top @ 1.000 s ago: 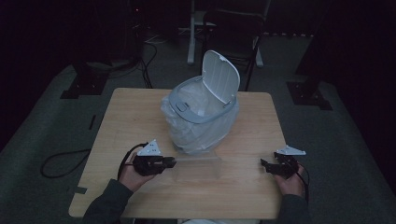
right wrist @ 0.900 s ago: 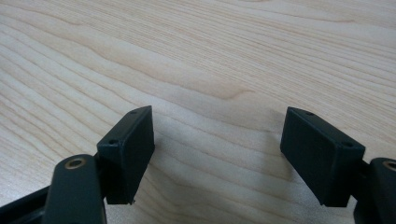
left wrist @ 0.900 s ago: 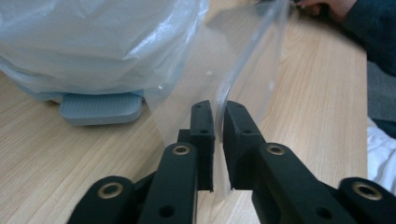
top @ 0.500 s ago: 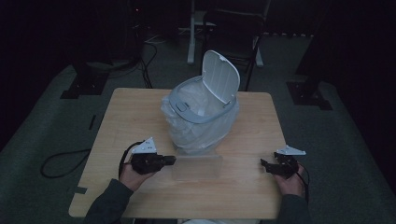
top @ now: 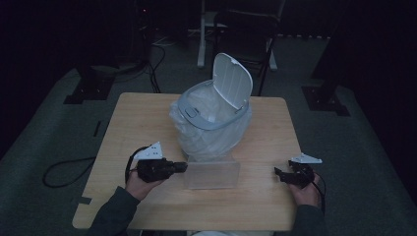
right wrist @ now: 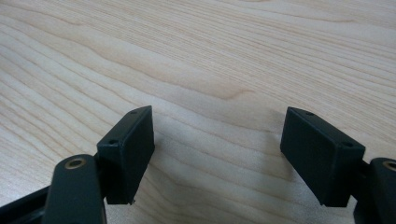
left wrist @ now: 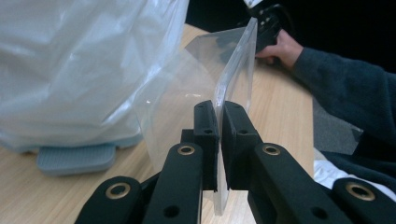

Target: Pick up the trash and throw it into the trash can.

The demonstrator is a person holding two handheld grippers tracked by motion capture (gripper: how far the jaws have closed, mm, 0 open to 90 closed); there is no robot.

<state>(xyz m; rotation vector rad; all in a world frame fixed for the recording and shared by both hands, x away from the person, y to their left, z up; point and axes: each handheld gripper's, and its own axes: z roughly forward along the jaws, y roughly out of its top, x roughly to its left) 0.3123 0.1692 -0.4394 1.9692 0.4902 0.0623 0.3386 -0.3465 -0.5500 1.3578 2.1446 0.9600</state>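
Observation:
A white pedal bin (top: 196, 105) with its lid (top: 233, 81) raised and a clear bag liner (left wrist: 70, 60) stands mid-table. In front of it a stiff clear plastic sheet (top: 211, 174) stands on edge. My left gripper (top: 183, 167) points right at the sheet's left end. Its jaws have just been closing with the sheet between them, and in the left gripper view they (left wrist: 218, 109) now press on the sheet's edge (left wrist: 236, 79). My right gripper (top: 277, 172) rests near the table's front right. Its jaws (right wrist: 217, 135) stand apart over bare wood, holding nothing.
The wooden table (top: 133, 118) has free surface to the left and right of the bin. The bin's grey foot pedal (left wrist: 74, 158) lies on the table close to the held sheet. Stands and cables sit on the dark floor around the table.
The left gripper's jaws have closed onto the clear sheet's end, and the sheet shows more plainly in front of the bin. The right gripper has not moved.

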